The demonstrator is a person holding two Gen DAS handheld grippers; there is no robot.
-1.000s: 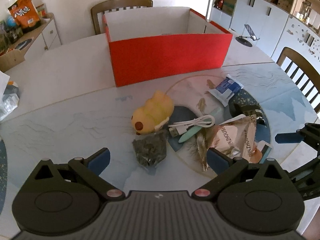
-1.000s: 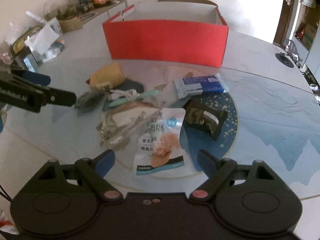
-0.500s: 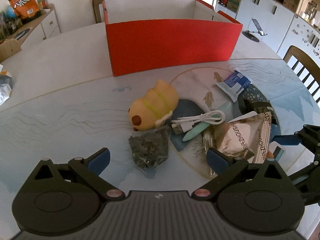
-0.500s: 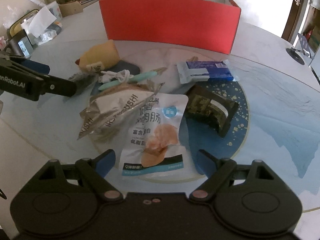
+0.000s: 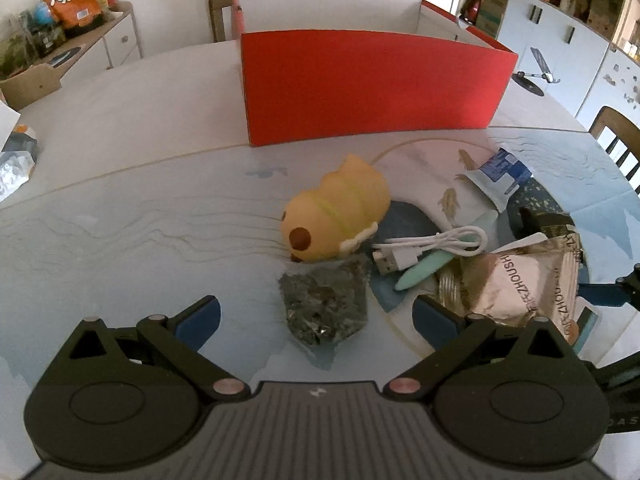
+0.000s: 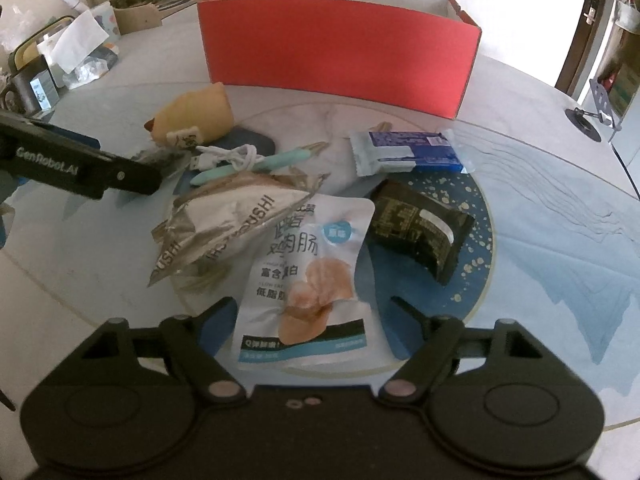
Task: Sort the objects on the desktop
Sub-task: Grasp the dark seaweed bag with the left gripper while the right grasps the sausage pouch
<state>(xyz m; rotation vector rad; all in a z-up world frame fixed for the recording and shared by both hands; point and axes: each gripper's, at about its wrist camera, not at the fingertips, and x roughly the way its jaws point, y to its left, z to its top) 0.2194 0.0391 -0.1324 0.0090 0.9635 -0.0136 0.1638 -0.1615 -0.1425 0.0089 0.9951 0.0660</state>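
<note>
Left wrist view: the left gripper (image 5: pixel 316 316) is held with its jaws spread and nothing clamped; the small dark crumpled packet (image 5: pixel 325 307) lies on the table (image 5: pixel 120 216) between the fingers, untouched by either pad as far as can be seen; the yellow plush toy (image 5: pixel 336 212) touches the packet's far edge, and the white USB cable (image 5: pixel 432 242) and mint pen (image 5: pixel 424 270) lie just beside it; a close here could be expected to nip the toy's tag or drag the cable, since the packet is thin and lies flat; the red box (image 5: pixel 372 88), presumably the destination, stands behind, well apart.

Right wrist view: the right gripper (image 6: pixel 312 316) is closing, with the lower edge of the white sausage pouch (image 6: pixel 308 280) between its fingers; no pad is seen pressing on it yet; the silver foil bag (image 6: pixel 228 216) overlaps the pouch's upper left corner, so a lift may be judged likely to tip or carry the bag; the slick pouch may also slip if only its edge is pinched; the dark snack wrapper (image 6: pixel 420 228) lies just beside; the left gripper's finger is close by at the left, so a collision is possible if both are raised together.
</note>
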